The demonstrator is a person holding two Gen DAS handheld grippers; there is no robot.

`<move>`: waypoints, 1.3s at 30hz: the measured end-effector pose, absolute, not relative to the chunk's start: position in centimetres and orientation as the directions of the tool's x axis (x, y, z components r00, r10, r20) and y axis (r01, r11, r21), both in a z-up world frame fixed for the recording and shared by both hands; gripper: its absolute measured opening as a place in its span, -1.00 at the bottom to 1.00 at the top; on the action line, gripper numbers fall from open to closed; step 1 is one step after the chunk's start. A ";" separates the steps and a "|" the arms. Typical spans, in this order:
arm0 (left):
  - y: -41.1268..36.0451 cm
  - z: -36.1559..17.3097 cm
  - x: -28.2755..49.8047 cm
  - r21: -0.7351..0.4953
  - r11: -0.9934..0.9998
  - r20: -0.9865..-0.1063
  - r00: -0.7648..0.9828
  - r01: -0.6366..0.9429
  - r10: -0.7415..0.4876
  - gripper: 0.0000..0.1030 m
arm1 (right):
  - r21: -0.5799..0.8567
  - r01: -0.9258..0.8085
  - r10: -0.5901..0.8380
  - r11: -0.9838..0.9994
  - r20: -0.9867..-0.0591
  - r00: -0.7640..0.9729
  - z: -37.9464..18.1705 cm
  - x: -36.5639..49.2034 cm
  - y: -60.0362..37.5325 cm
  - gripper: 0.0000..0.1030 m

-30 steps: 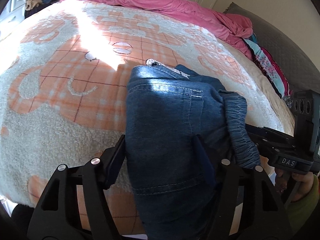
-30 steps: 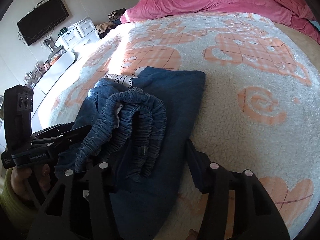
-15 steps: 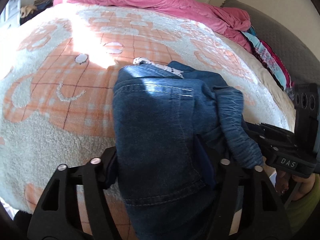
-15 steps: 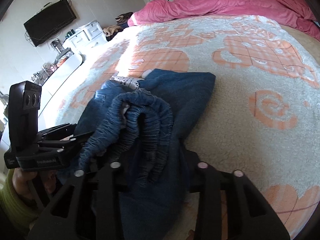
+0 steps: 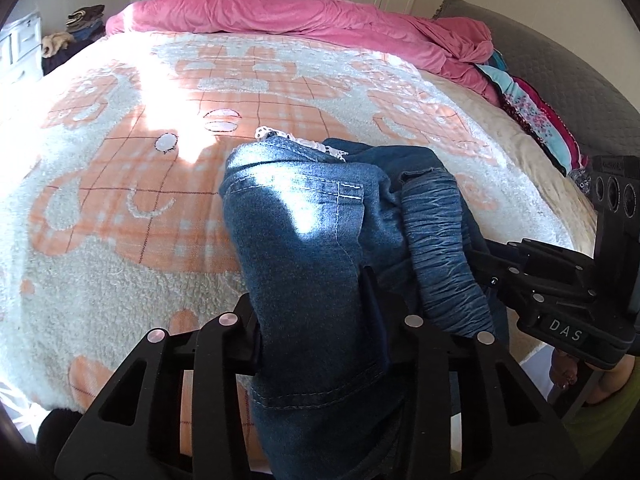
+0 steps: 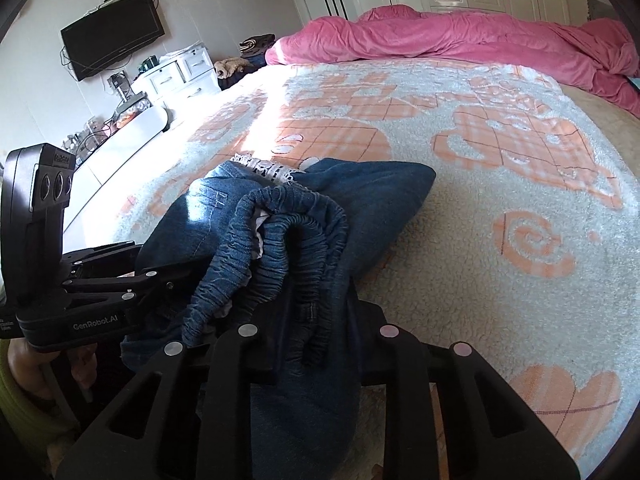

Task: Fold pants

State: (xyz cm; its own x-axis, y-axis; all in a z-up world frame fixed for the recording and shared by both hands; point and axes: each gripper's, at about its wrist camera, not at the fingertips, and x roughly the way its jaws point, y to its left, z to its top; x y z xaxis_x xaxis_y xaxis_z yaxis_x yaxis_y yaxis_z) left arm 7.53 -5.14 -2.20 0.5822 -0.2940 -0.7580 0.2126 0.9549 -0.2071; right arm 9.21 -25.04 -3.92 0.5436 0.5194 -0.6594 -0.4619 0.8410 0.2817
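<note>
Left wrist view: left gripper point(image 5: 312, 312) at 6 o'clock, 2 fingers point(image 5: 372, 304) clamped on blue denim pants point(image 5: 304, 232). Pants bunched on orange-and-white blanket point(image 5: 120, 200), centre frame, reaching toward 12 o'clock. Gathered elastic waistband point(image 5: 440, 248) at 3 o'clock, beside right gripper point(image 5: 492, 268). Pink duvet point(image 5: 304, 20) at 12 o'clock.

Right wrist view: right gripper point(image 6: 316, 344) at 6 o'clock, closed on pants point(image 6: 372, 200) near waistband point(image 6: 272, 252). Left gripper point(image 6: 160, 276) at 9 o'clock, touching denim. Wall television point(image 6: 112, 36) at 10 o'clock.

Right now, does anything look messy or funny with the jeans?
Yes. The stretchy waistband is bunched into a twisted loop on top of the jeans instead of lying flat, and a bit of white lace pokes out at the far edge.
</note>
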 end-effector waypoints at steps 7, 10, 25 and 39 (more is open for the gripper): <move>-5.3 -1.5 7.1 -0.217 0.953 -0.749 0.590 0.213 -0.302 -0.41 | 0.273 -0.470 0.521 0.839 -0.651 0.552 -3.2 8.8 -25.0 -0.58; -5.5 -1.3 7.0 -0.216 0.953 -0.746 0.593 0.214 -0.303 -0.41 | 0.272 -0.472 0.522 0.839 -0.650 0.553 -3.1 8.6 -25.0 -0.58; -4.5 -4.1 7.9 -0.259 0.947 -0.775 0.545 0.188 -0.320 0.17 | 0.298 -0.433 0.507 0.851 -0.684 0.524 -5.3 9.1 -25.6 -0.28; -4.8 -3.2 7.6 -0.307 0.932 -0.742 0.564 0.193 -0.362 -0.40 | 0.369 -0.442 0.570 0.818 -0.628 0.530 -4.6 9.0 -25.5 -0.57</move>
State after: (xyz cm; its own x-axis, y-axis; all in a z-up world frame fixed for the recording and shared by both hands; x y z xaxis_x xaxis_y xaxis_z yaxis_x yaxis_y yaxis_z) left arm 7.61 -4.76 -3.25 0.5644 -0.3618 -0.7420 0.1934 0.9318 -0.3072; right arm 9.02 -25.45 -4.59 0.5302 0.5699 -0.6278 -0.4421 0.8176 0.3688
